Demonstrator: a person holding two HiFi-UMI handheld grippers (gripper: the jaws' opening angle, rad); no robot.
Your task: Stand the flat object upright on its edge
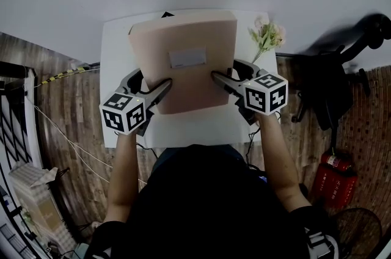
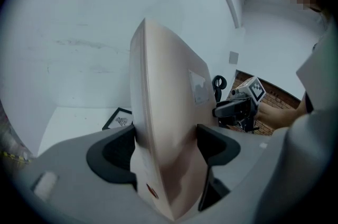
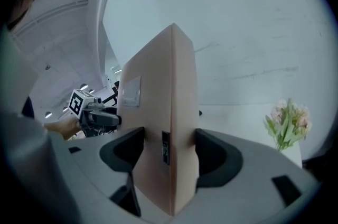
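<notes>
A flat tan box point(image 1: 183, 59) with a small pale label is held up off the white table point(image 1: 189, 129), tilted toward me in the head view. My left gripper point(image 1: 164, 88) is shut on its left edge and my right gripper point(image 1: 217, 77) is shut on its right edge. In the left gripper view the box point(image 2: 166, 128) fills the gap between the jaws, with the other gripper point(image 2: 237, 106) beyond it. Likewise the right gripper view shows the box point(image 3: 163, 138) clamped between the jaws, and the left gripper point(image 3: 92, 112) past it.
A small bunch of pale flowers point(image 1: 267, 38) stands at the table's right back corner. A dark framed card point(image 2: 120, 120) lies on the table behind the box. A black chair point(image 1: 348, 62) and a red extinguisher point(image 1: 333, 178) stand on the floor to the right.
</notes>
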